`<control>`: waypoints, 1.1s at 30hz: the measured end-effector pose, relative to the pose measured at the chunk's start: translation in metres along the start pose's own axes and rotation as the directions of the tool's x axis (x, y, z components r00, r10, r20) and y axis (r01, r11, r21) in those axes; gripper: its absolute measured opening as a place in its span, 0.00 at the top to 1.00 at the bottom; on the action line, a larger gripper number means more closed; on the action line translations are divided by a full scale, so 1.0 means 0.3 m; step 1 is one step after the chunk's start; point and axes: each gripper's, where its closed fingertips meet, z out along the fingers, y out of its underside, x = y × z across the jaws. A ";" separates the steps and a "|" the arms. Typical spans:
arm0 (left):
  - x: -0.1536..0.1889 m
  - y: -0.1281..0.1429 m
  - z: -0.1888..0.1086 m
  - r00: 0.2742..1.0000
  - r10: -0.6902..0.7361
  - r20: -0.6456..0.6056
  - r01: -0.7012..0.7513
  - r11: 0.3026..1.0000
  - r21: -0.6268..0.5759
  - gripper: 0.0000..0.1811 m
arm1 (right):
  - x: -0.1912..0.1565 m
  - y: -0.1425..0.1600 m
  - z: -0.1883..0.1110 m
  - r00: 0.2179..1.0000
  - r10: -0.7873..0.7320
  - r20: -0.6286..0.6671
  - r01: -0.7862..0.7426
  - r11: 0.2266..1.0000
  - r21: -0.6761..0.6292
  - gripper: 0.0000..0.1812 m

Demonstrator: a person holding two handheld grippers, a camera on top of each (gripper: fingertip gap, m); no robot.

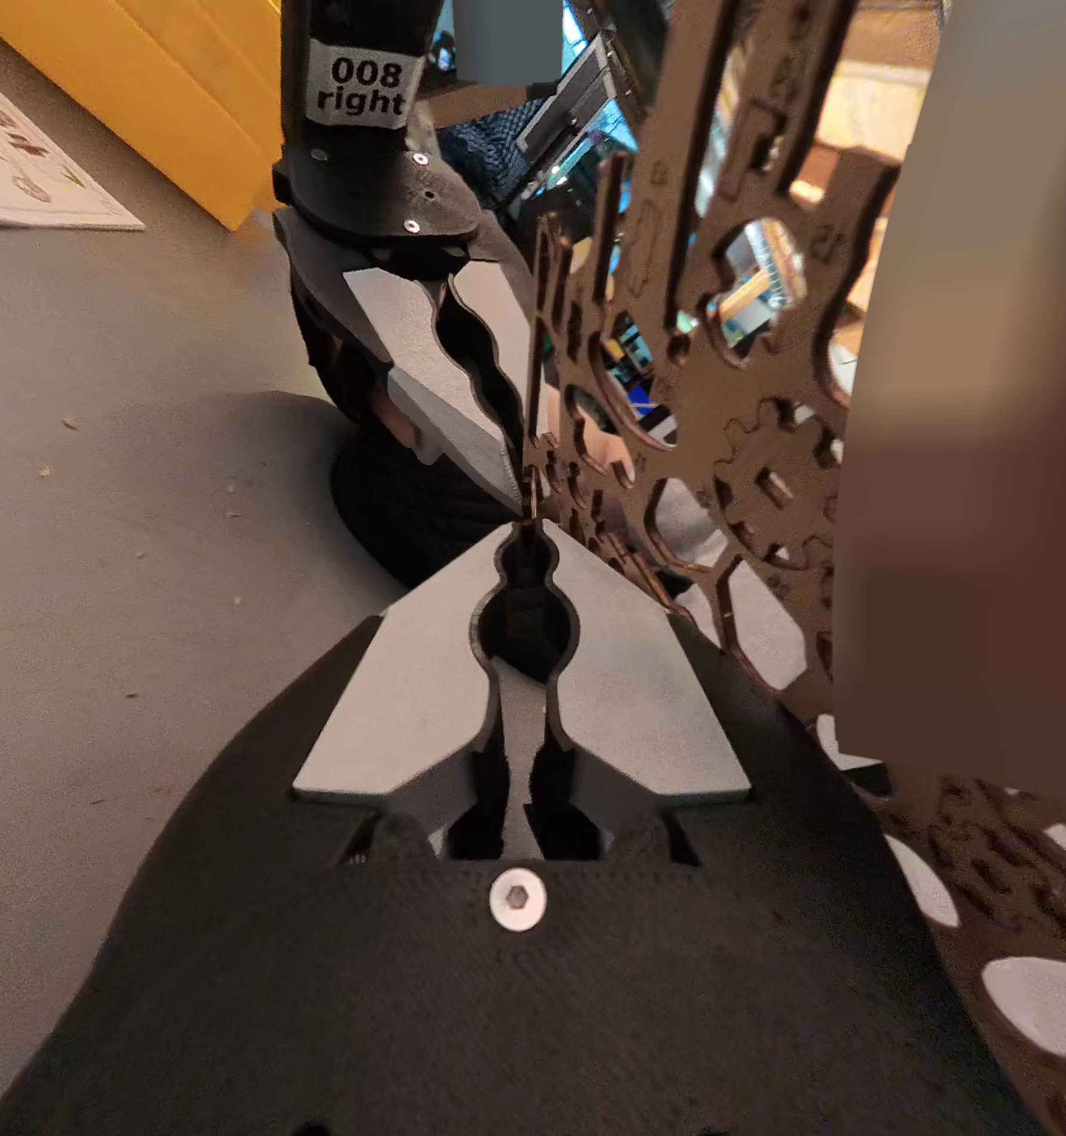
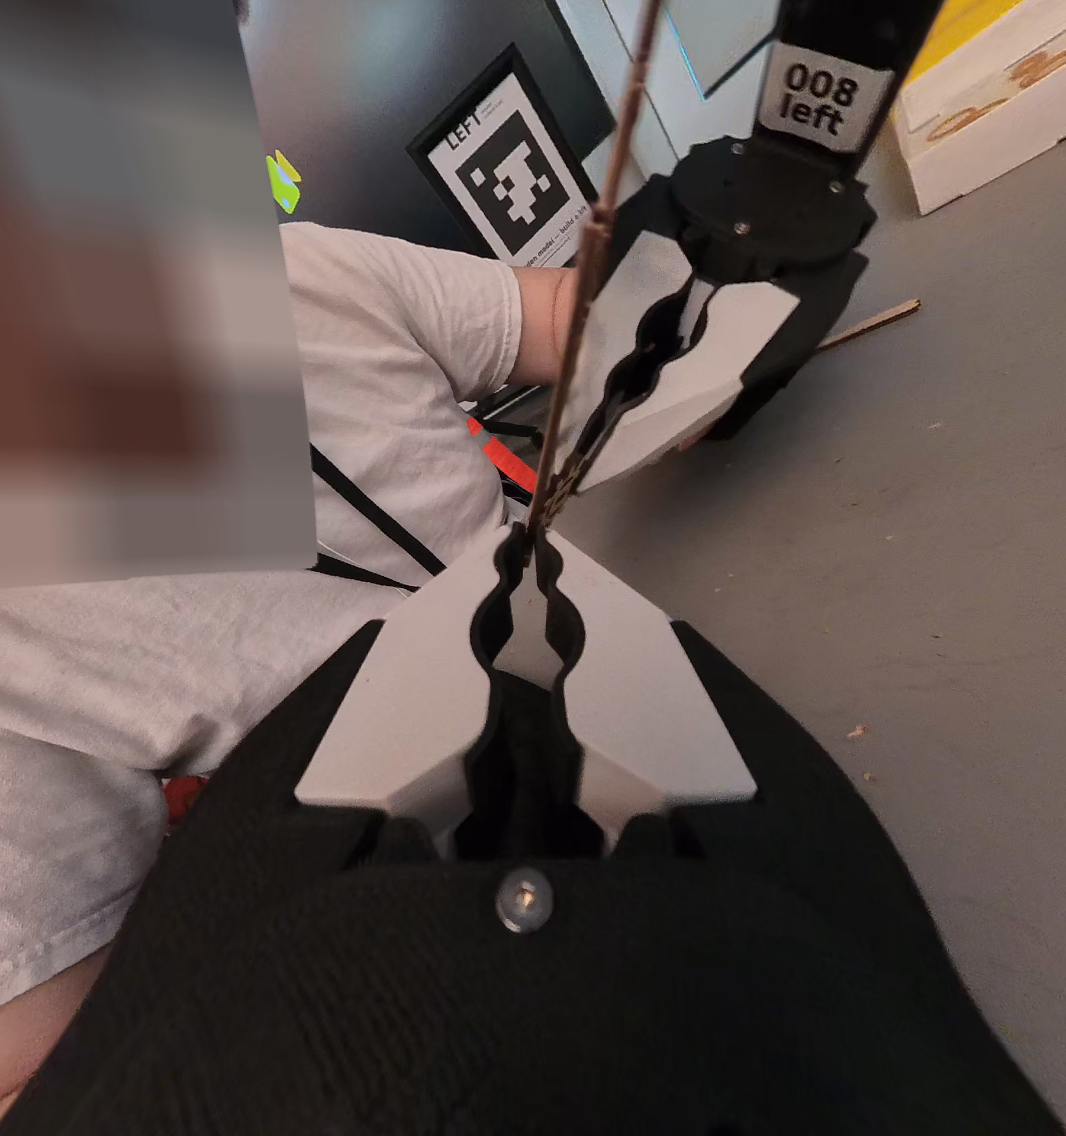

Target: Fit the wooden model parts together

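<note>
A dark brown laser-cut wooden sheet (image 1: 733, 381) with gear-shaped cut-outs stands upright on the right of the left wrist view. In the right wrist view it shows edge-on as a thin line (image 2: 579, 319). My right gripper (image 2: 527, 538) is shut on the sheet's lower edge; it also shows in the left wrist view (image 1: 521, 501). My left gripper (image 1: 527, 527) meets it tip to tip. It is shut on a small toothed wooden part (image 2: 562, 492) at the sheet's edge, seen from the right wrist view (image 2: 570, 485). The part shows just ahead of my left tips (image 1: 534, 492).
The grey table top (image 1: 118, 492) carries small wood crumbs. A yellow box (image 1: 180, 92) and a printed sheet (image 1: 20, 166) lie at the far left. A person in a white shirt (image 2: 395, 369) sits close. A framed marker card (image 2: 512, 184), a white box (image 2: 997, 104) and a loose wooden strip (image 2: 868, 326) lie beyond. The tips of both grippers are at nearly the same place.
</note>
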 end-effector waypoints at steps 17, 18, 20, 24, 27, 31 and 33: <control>-0.078 -0.015 -0.111 0.973 0.047 0.228 -0.039 0.998 -0.040 1.00 | 0.051 0.032 -0.031 0.994 0.025 -0.107 -0.031 0.998 -0.051 1.00; -0.099 -0.018 -0.130 0.962 0.057 0.267 -0.048 0.998 -0.040 1.00 | 0.059 0.052 -0.032 0.992 0.038 -0.124 -0.048 0.995 -0.084 1.00; -0.120 -0.033 -0.169 0.941 0.090 0.326 -0.078 0.996 -0.051 1.00 | 0.068 0.082 -0.029 0.987 0.054 -0.154 -0.075 0.988 -0.137 1.00; -0.114 -0.102 -0.265 0.901 0.141 0.411 -0.152 0.988 -0.007 1.00 | 0.102 0.142 -0.034 0.965 0.112 -0.237 -0.165 0.962 -0.219 0.99; -0.118 -0.153 -0.355 0.836 0.203 0.510 -0.235 0.972 -0.003 1.00 | 0.117 0.144 -0.039 0.948 0.174 -0.266 -0.231 0.953 -0.198 0.99; -0.078 -0.207 -0.417 0.805 0.244 0.540 -0.314 0.949 0.040 1.00 | 0.170 0.141 -0.082 0.902 0.173 -0.396 -0.259 0.949 -0.177 0.95; -0.036 -0.236 -0.419 0.818 0.256 0.516 -0.351 0.932 0.095 1.00 | 0.232 0.158 -0.138 0.842 0.098 -0.531 -0.241 0.948 -0.208 0.88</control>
